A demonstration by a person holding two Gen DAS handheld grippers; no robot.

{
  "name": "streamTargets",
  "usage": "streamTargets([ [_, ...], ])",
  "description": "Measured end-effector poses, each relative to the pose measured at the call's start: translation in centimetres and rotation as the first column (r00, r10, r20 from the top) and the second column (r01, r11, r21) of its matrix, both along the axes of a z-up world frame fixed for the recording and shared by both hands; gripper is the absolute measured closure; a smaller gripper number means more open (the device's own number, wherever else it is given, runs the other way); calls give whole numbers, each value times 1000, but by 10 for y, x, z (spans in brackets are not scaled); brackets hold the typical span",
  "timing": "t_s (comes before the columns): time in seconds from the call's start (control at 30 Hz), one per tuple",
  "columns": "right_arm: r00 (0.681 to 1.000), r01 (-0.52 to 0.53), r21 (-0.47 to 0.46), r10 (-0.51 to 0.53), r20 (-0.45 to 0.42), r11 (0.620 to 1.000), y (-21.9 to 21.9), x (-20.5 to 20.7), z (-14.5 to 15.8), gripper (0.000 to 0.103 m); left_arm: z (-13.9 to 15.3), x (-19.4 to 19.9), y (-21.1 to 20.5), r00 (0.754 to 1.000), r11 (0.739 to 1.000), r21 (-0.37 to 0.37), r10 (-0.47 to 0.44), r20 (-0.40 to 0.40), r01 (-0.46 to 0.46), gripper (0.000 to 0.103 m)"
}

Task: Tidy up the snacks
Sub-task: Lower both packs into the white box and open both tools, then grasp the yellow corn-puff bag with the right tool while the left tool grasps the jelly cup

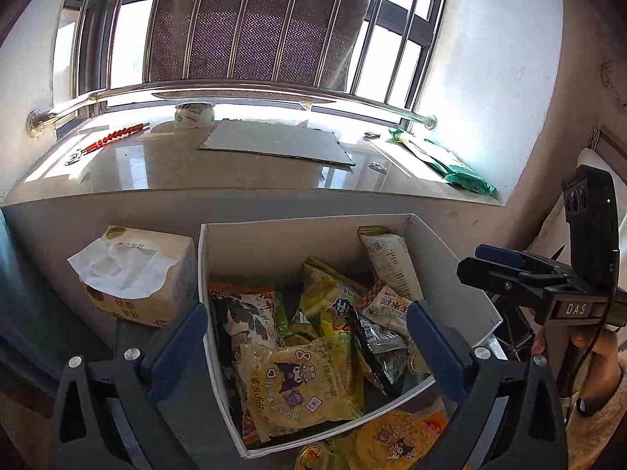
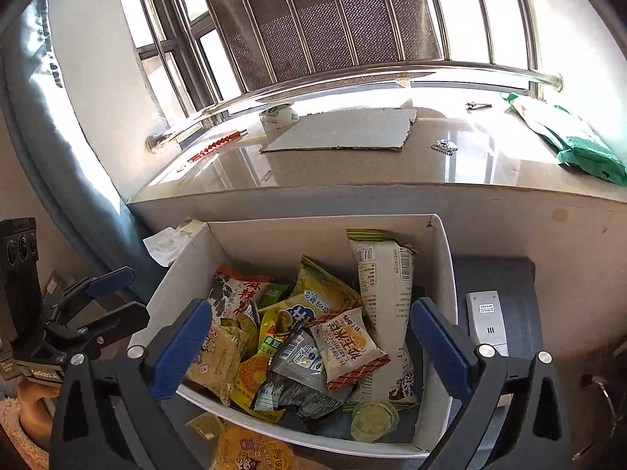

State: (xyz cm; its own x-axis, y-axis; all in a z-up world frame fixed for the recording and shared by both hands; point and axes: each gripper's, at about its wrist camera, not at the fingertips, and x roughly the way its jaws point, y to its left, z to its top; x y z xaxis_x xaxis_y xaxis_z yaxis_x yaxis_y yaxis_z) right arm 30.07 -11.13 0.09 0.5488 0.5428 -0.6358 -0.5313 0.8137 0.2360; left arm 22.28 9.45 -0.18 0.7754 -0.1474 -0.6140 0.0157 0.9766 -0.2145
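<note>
- Most of the job looked done: the white cardboard box (image 2: 443,270) already held a heap of wrapped snacks, among them a tall cream packet (image 2: 386,293) leaning at its far right corner.
- A round yellow cartoon-printed packet (image 2: 250,450) lay outside, against the box's near edge, with a small gold-wrapped piece (image 2: 205,425) beside it; those were left, I judge.
- Your left gripper (image 1: 305,337) and right gripper (image 2: 309,337) hung over the box, fingers spread, carrying nothing.
</note>
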Motion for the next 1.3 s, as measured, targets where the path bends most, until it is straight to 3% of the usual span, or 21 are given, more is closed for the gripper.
streamTargets([
  [0.3,1000,15,3,-15,16,1000,-14,-20,-1,0,18,-36,-1,998,999,41,25,51,-28,0],
  [0.63,992,-79,13,77,100,997,-43,-120,-7,0,20,-122,-41,993,992,124,-30,115,16,0],
  [0.87,995,-66,2,65,77,998,-67,-181,-45,0,-15,-167,-59,996,996,82,-31,88,24,0],
  [1.0,999,-25,23,24,25,999,-79,-207,-75,0,-49,-185,-66,999,1000,9,-19,36,19,0],
  [1.13,999,-11,8,12,-32,1000,-79,-222,-102,0,-73,-200,-71,1000,1000,-27,-16,-4,16,0],
  [1.3,998,-40,-16,39,-38,999,-66,-219,-108,0,-74,-210,-71,1000,1000,-20,-8,-1,8,0],
])
